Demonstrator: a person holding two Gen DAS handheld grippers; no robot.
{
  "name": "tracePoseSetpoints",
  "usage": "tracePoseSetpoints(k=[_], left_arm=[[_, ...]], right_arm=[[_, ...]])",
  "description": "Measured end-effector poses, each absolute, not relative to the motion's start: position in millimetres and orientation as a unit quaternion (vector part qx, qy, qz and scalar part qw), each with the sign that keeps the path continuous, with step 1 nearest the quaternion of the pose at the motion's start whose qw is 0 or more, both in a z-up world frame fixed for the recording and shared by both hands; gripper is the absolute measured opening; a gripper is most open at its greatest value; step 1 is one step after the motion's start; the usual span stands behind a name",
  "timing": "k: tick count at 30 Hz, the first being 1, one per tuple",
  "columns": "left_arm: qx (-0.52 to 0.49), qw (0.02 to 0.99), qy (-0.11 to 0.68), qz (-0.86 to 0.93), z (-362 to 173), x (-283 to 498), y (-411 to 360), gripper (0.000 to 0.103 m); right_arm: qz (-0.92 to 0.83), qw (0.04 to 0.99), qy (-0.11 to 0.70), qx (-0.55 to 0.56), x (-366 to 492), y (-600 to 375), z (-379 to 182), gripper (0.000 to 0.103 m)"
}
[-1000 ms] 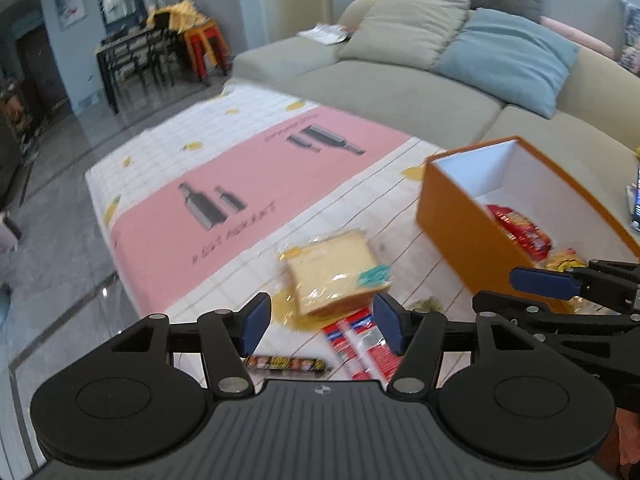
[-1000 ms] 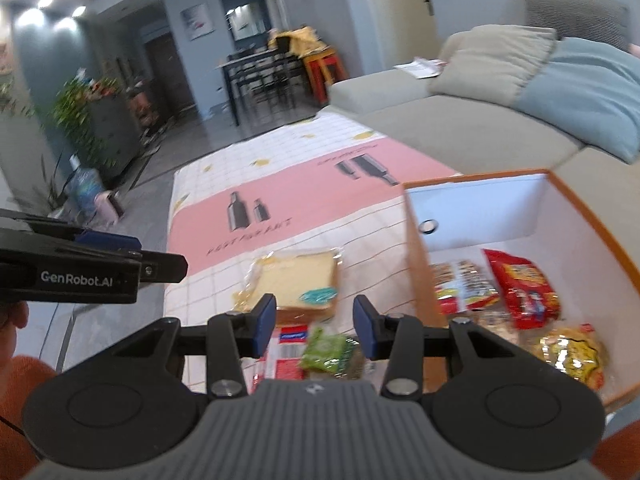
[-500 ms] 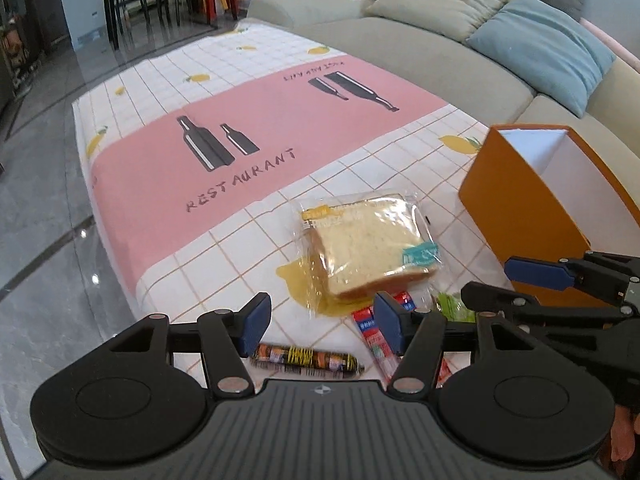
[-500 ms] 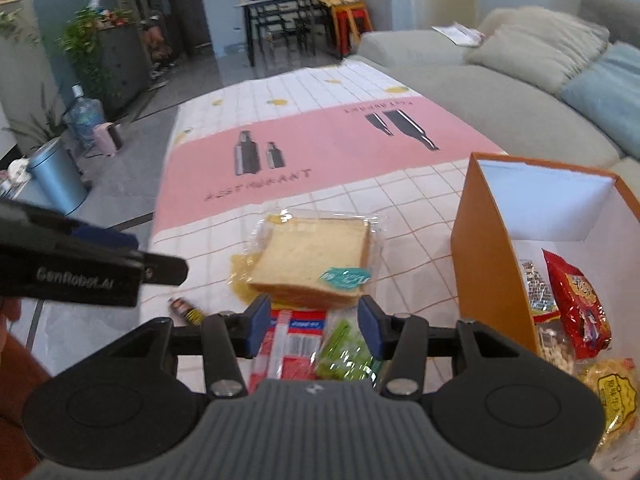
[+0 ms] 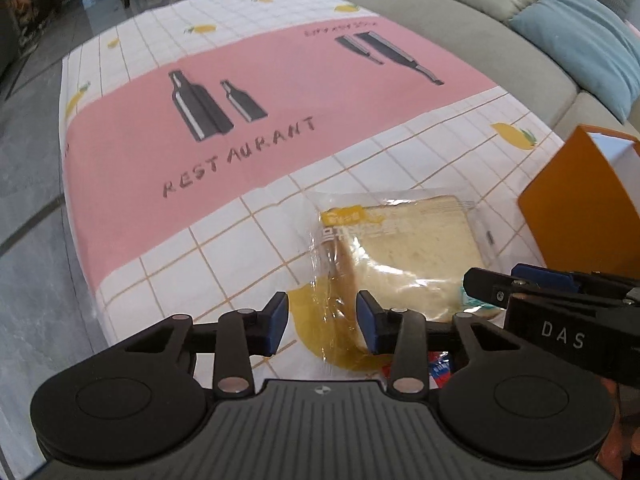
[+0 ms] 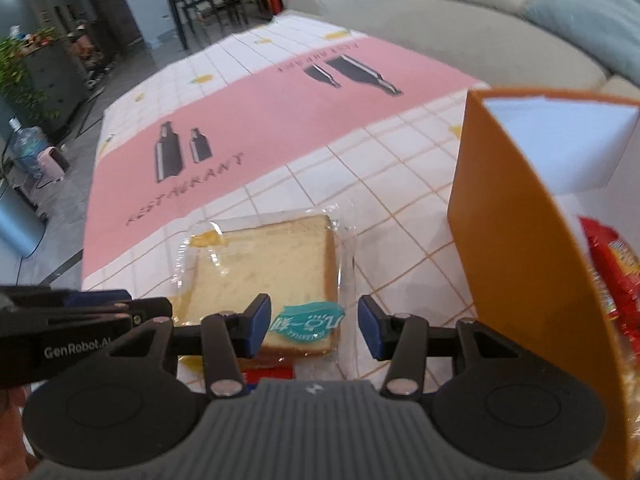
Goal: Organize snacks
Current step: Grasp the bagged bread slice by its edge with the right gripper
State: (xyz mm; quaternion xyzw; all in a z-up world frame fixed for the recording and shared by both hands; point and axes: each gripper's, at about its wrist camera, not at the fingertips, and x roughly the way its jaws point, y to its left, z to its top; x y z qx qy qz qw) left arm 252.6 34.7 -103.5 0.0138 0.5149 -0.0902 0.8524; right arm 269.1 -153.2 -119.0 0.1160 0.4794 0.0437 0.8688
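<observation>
On the surface [image 5: 248, 236] beside the orange box [image 6: 516, 240], wrapped bread slice [image 6: 268, 276] lies flat: light, squashy, slick film, so I'd pinch its near edge gently; left hand-held gripper [image 5: 322, 322] and right hand-held gripper [image 6: 314, 326] both spread apart, empty

Beyond the wrapped bread slice [image 6: 272, 264] the worktop [image 5: 248, 80] lies bare — its pink band offers open passage. The orange box [image 6: 516, 248] walls off the right side, its tall near panel just beside the bread. Both tongs crowd the bread's near edge — left tongs [image 5: 322, 322] and right tongs [image 6: 314, 326] side by side, jaws apart.
</observation>
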Motion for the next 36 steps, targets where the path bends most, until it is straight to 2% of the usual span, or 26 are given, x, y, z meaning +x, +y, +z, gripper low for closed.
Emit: tracePoseSetpoints(k=[2,6,9,11,15,18,22,23,28,30,33,36], left_arm=[[0.008,0.848,0.523,-0.088,-109.2,254.3,36.2,0.046],[-0.001,0.850,0.520,-0.086,-110.7,254.8,38.8,0.046],[0.008,0.850,0.521,-0.075,-112.4,255.9,39.3,0.045],[0.026,0.848,0.526,-0.059,-115.6,255.7,38.2,0.033],[0.027,0.841,0.536,-0.060,-123.5,254.3,38.6,0.030],[0.033,0.839,0.538,-0.072,-125.7,252.4,34.2,0.022],[0.034,0.838,0.540,-0.078,-127.2,251.9,32.5,0.013],[0.032,0.837,0.540,-0.080,-127.0,251.8,32.0,0.009],[0.039,0.837,0.540,-0.082,-127.1,251.4,28.4,0.002],[0.043,0.837,0.539,-0.083,-126.8,251.0,27.5,0.002],[0.041,0.838,0.539,-0.081,-124.5,250.7,30.7,0.002],[0.026,0.842,0.532,-0.087,-115.0,244.8,36.9,0.010]], right_arm=[[0.041,0.865,0.485,0.121,274.6,-153.7,-125.9,0.049],[0.031,0.856,0.495,0.149,280.7,-158.2,-137.4,0.063],[0.030,0.848,0.497,0.182,282.5,-162.7,-144.3,0.070],[0.033,0.851,0.491,0.183,282.1,-161.4,-144.9,0.072],[0.047,0.859,0.483,0.163,279.9,-150.3,-145.5,0.075],[0.056,0.866,0.472,0.156,277.5,-143.3,-146.4,0.074],[0.052,0.864,0.473,0.163,278.1,-142.9,-144.2,0.064],[0.049,0.863,0.475,0.165,278.5,-144.4,-143.0,0.059],[0.042,0.872,0.461,0.161,273.5,-148.3,-127.7,0.035],[0.045,0.880,0.449,0.151,270.0,-147.4,-120.0,0.024],[0.051,0.891,0.430,0.137,265.6,-144.6,-108.7,0.015],[0.064,0.898,0.417,0.126,262.2,-141.7,-98.0,0.010]])
